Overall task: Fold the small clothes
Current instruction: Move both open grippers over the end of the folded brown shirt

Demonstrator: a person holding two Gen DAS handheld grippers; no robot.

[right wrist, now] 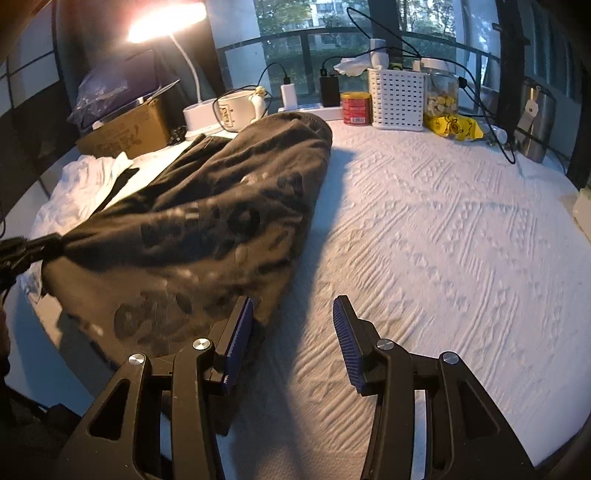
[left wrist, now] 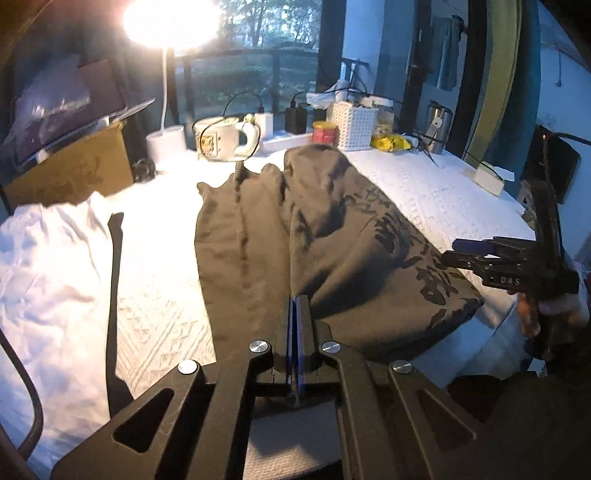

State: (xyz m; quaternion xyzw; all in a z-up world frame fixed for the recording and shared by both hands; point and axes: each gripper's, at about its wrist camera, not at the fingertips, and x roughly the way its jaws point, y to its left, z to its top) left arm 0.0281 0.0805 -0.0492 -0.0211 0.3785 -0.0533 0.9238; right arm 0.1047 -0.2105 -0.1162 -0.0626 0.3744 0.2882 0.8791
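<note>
- Dark printed garment (left wrist: pixel 332 236) spread in a rumpled heap over the white textured desk (right wrist: pixel 443 229), running from the near edge toward 12 o'clock, where a mug (left wrist: pixel 218 140), a red tin (right wrist: pixel 355 108) and a white basket (right wrist: pixel 397 98) stand along the far side.
- Left tongs (left wrist: pixel 295 306) pressed together on the near hem at 6 o'clock in the left wrist view, pinching a fold of dark cloth; from the right wrist view, the same pinch seen at 9 o'clock, fabric bunched into a tight tuft there, likely to anchor one corner for lifting or flattening.
- Right tongs (right wrist: pixel 293 314) spread wide, nothing between the pads, hovering just beside the garment's near right edge at 6 o'clock; left pad (right wrist: pixel 242 332) close to the cloth, contact impossible to tell.
- Probably lined up to take the second corner, so both ends can be drawn taut before any fold.
- White garment (left wrist: pixel 55 266) lying crumpled at 9 o'clock, apart from the dark one, seemingly waiting its turn.
- Lamp (left wrist: pixel 171 22) glaring at 11 o'clock, washing out the desk nearby.
</note>
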